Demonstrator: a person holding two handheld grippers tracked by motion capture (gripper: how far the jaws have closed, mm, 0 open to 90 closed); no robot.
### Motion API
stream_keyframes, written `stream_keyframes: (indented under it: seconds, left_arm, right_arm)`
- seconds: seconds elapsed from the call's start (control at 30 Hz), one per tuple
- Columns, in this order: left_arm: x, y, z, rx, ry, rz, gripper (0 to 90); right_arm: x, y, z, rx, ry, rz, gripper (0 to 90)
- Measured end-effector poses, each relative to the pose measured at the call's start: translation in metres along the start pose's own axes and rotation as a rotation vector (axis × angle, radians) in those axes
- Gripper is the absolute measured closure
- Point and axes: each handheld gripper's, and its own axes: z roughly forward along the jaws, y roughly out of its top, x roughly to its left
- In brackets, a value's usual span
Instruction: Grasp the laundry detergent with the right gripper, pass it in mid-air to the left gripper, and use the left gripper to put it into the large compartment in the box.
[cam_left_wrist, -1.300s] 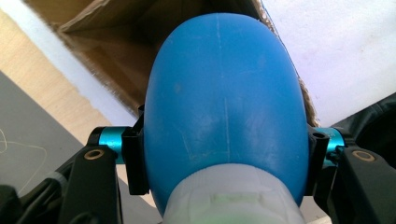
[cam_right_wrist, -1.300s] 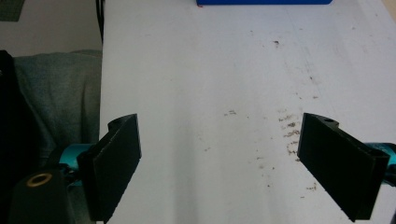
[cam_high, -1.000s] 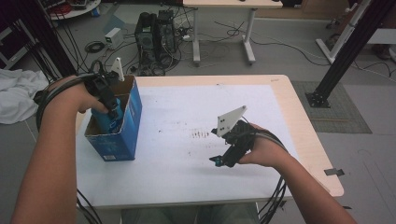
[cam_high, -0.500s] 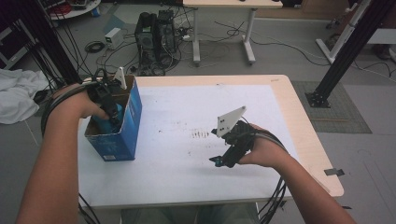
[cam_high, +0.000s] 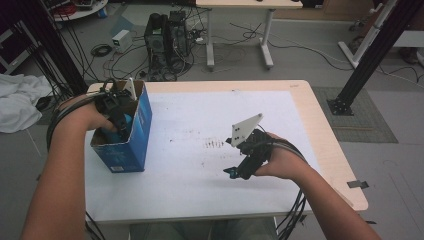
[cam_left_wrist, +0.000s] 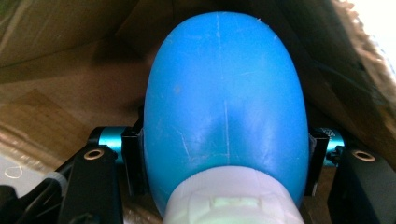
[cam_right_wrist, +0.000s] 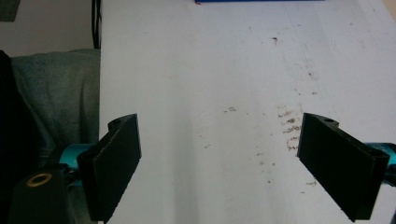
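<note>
Now | left gripper (cam_high: 119, 116) clamps blue bottle (cam_left_wrist: 224, 107), cap toward camera | right gripper (cam_right_wrist: 233, 163) agape

Bright even daylight, soft shadows, glare upper right, close-ups blurred

Glossy scuffed plastic bottle (cam_left_wrist: 224, 107) — matt cardboard box (cam_high: 142, 127)

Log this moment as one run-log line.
left gripper: inside blue box, shut on blue bottle | right gripper: open, empty, above white table | stage: bottle gripped in box
</note>
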Motion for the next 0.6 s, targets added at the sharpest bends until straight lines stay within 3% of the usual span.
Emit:
stream_keyframes:
  seconds: [0.6]
  left_arm:
    - [-0.0024,-0.0026,0.0015,-0.004,0.03,0.057,37.3]
  right_arm:
    - [-0.0003,0.0009,0.0017,-0.003,-0.001,-0.003,12.7]
